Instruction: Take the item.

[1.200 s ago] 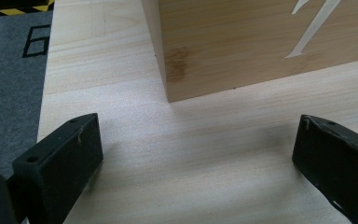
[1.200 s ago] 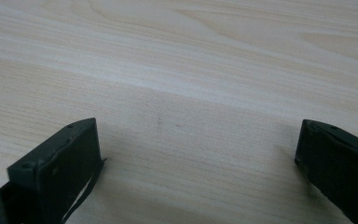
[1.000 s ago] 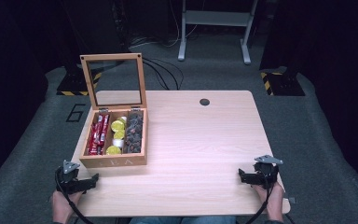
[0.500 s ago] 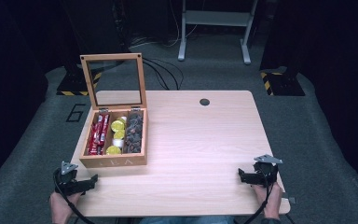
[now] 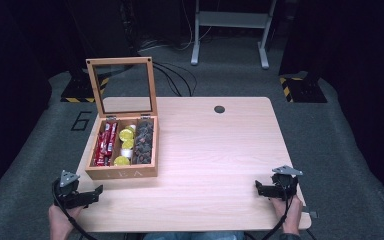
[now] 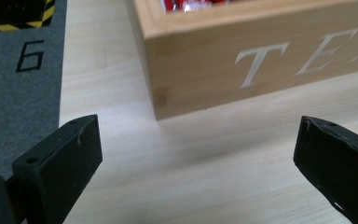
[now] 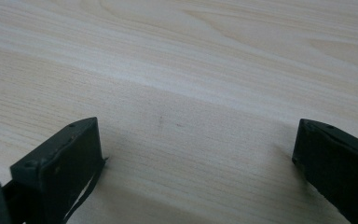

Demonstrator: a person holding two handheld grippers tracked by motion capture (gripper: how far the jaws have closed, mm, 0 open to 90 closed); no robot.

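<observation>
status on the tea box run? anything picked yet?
Done: the tea box has its lid up, and its compartments look full. In hand: nothing; the left gripper and right gripper are both open and empty near the table's front edge. Left: apparently all handling.

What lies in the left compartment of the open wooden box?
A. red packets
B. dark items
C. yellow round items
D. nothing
A: in the high view the wooden box holds red packets in its left compartment, yellow round items in the middle and dark items on the right.
</observation>
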